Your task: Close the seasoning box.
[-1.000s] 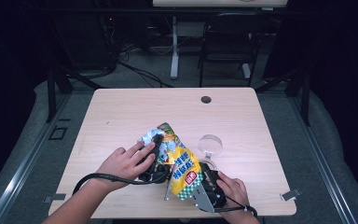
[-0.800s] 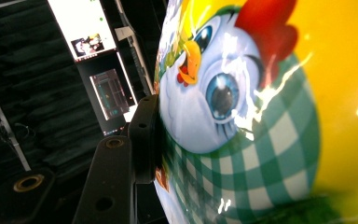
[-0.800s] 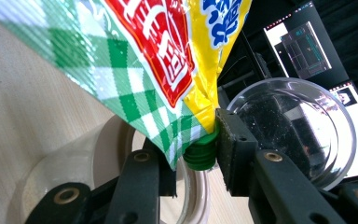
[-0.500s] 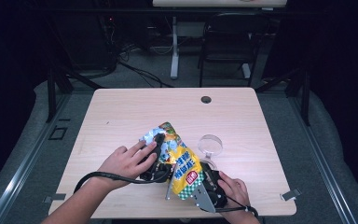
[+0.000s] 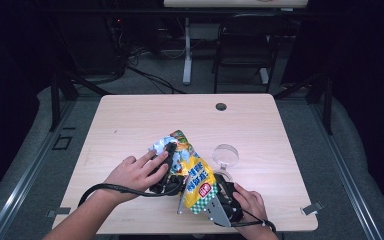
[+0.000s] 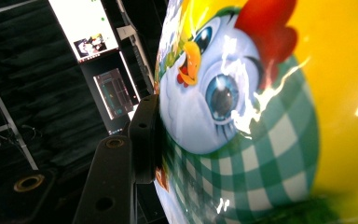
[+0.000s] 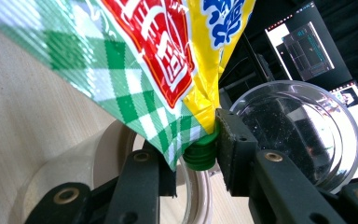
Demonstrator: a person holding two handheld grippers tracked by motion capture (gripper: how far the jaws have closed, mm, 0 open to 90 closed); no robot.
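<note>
Stillness since a second ago: no shift in either hand, none in the jaws. At left, left gripper (image 5: 171, 150) spread fairly wide across bag (image 5: 192, 170), near pad flat on its printed side, far pad hidden. Bag propped tilted on table (image 5: 130, 120), front middle. At right, right gripper (image 5: 207, 194) pinching green cap (image 7: 200, 151) at bag's lower corner. Probably braced for unscrewing, with bowl (image 5: 225, 155) just beside

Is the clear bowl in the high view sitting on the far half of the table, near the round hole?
No: the clear bowl sits on the near half of the table, beside the snack bag.
</note>
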